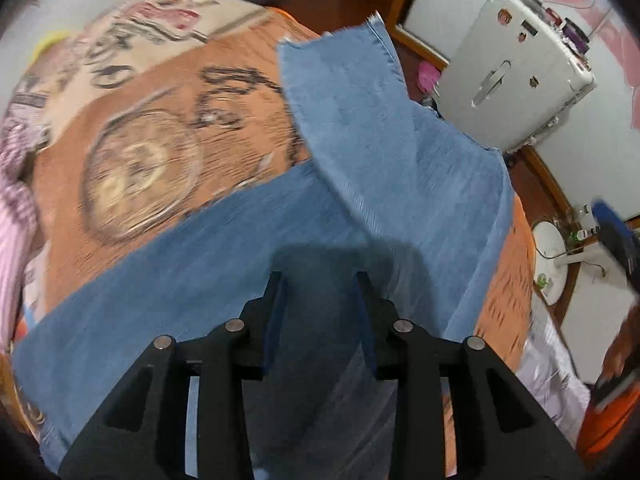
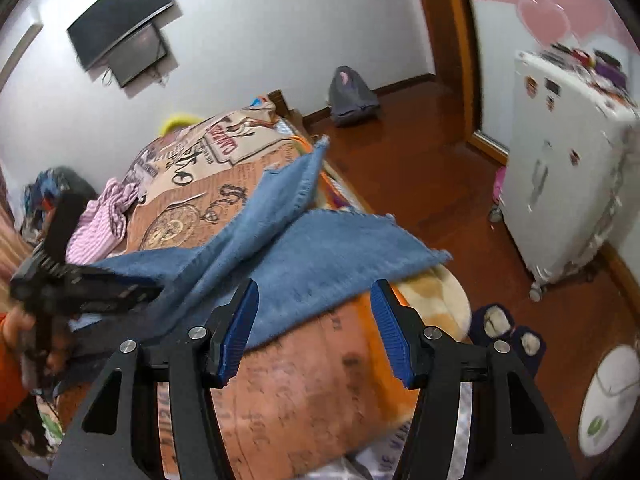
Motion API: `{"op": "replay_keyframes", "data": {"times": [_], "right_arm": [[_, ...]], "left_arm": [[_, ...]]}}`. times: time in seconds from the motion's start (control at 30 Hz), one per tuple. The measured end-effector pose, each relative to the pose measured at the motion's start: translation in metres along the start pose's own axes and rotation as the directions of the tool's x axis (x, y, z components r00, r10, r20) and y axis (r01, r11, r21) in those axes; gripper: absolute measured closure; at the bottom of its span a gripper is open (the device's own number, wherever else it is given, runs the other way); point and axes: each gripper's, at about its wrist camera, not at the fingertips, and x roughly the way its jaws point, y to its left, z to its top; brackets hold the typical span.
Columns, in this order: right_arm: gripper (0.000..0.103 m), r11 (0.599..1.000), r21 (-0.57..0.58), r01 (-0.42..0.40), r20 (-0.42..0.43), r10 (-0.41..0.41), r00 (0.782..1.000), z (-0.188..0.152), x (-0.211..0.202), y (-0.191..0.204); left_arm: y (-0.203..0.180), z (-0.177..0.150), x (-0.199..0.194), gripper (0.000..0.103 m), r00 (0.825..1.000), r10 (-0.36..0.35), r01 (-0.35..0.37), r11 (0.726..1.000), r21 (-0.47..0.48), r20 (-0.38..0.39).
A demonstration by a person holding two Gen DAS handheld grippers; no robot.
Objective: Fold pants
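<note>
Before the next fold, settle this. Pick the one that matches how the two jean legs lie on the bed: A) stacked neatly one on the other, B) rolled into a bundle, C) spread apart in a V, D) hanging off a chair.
C: the jeans fork into two legs whose frayed hems point apart over the orange bedspread.

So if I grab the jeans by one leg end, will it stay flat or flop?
Likely flop: the jeans already crease and drape over the bed edge. Probably fairly heavy denim, so the free leg would sag. The frayed hems look rough, so slipping seems unlikely.
</note>
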Motion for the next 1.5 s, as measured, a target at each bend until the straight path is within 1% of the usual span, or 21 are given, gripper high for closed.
{"op": "replay_keyframes", "data": {"times": [0.1,0.13,0.2,0.23,0.27,0.37,0.47,0.53,0.63,0.77,0.83,0.9,0.93,1.0,1.1,1.2,1.27,1.3,1.37,1.4,1.5], "right_arm": [[0.048,1.000,0.027,0.015,-0.003,-0.015,1.000,-0.004,-0.002,-0.013],[0.048,0.999,0.032,0.024,-0.002,-0.024,1.000,-0.004,-0.004,-0.016],[0.048,0.999,0.037,0.037,0.000,-0.037,0.999,-0.003,-0.006,-0.024],[0.048,0.998,0.036,0.041,0.002,-0.042,0.999,-0.003,-0.008,-0.027],[0.048,0.998,0.032,0.049,0.004,-0.049,0.999,-0.001,-0.010,-0.029],[0.048,0.998,0.019,0.063,0.014,-0.063,0.998,0.003,-0.014,-0.034],[0.048,0.998,0.006,0.067,0.020,-0.067,0.998,0.006,-0.013,-0.034],[0.048,0.998,-0.006,0.061,0.025,-0.061,0.998,0.009,-0.011,-0.031],[0.048,0.998,-0.030,0.058,0.032,-0.057,0.998,0.013,-0.009,-0.023],[0.048,0.998,-0.037,0.051,0.052,-0.049,0.997,0.016,-0.013,-0.019],[0.048,0.998,-0.036,0.052,0.053,-0.050,0.997,0.016,-0.015,-0.019],[0.048,0.997,-0.037,0.063,0.053,-0.061,0.997,0.015,-0.016,-0.019],[0.048,0.997,-0.035,0.069,0.048,-0.067,0.997,0.014,-0.016,-0.020],[0.048,0.997,-0.033,0.073,0.036,-0.071,0.997,0.013,-0.014,-0.021],[0.048,0.996,-0.029,0.081,0.015,-0.080,0.997,0.011,-0.009,-0.024],[0.048,0.996,-0.028,0.087,-0.007,-0.087,0.996,0.012,0.000,-0.025],[0.048,0.996,-0.032,0.083,-0.018,-0.084,0.996,0.013,0.006,-0.024],[0.048,0.996,-0.039,0.077,-0.026,-0.078,0.997,0.013,0.010,-0.021],[0.048,0.996,-0.056,0.071,-0.036,-0.073,0.997,0.014,0.017,-0.016],[0.048,0.995,-0.066,0.070,-0.037,-0.072,0.997,0.014,0.021,-0.013],[0.048,0.995,-0.073,0.062,-0.056,-0.066,0.996,0.014,0.035,-0.007]], "left_arm": [[-0.017,0.021,0.018,0.070,1.000,0.022,-0.022,0.999,0.027,-0.012],[-0.020,0.024,0.020,0.070,1.000,0.017,-0.017,1.000,0.026,-0.003],[-0.025,0.027,0.023,0.074,1.000,-0.025,0.025,1.000,0.019,0.011],[-0.028,0.026,0.024,0.085,0.999,-0.034,0.034,0.999,0.023,0.016],[-0.032,0.024,0.024,0.092,0.999,-0.042,0.041,0.999,0.031,0.024],[-0.043,0.014,0.022,0.092,0.997,0.004,-0.007,0.999,0.050,0.077],[-0.054,0.004,0.013,0.092,0.992,0.002,-0.011,0.997,0.074,0.126],[-0.062,0.000,0.009,0.092,0.989,-0.022,0.008,0.995,0.098,0.144],[-0.072,-0.009,0.003,0.092,0.988,-0.063,0.045,0.990,0.131,0.138],[-0.080,-0.013,0.004,0.092,0.985,-0.087,0.069,0.989,0.128,0.147],[-0.086,-0.010,0.004,0.092,0.983,-0.106,0.088,0.988,0.125,0.149],[-0.087,-0.010,0.000,0.090,0.978,-0.148,0.131,0.984,0.123,0.148],[-0.088,-0.010,-0.002,0.087,0.976,-0.162,0.145,0.982,0.125,0.146],[-0.088,-0.011,-0.012,0.084,0.972,-0.170,0.151,0.981,0.125,0.165],[-0.079,-0.011,-0.031,0.080,0.967,-0.146,0.125,0.986,0.111,0.208],[-0.050,-0.010,-0.057,0.078,0.961,-0.097,0.084,0.995,0.062,0.258],[-0.028,-0.011,-0.072,0.070,0.956,-0.055,0.050,0.998,0.027,0.288],[-0.009,-0.013,-0.082,0.068,0.950,-0.017,0.017,1.000,0.000,0.310],[0.019,-0.017,-0.095,0.058,0.940,0.051,-0.039,0.998,-0.043,0.337],[0.040,-0.021,-0.101,0.057,0.934,0.100,-0.077,0.994,-0.078,0.344],[0.090,-0.037,-0.111,0.057,0.929,0.187,-0.138,0.976,-0.170,0.320]]}}
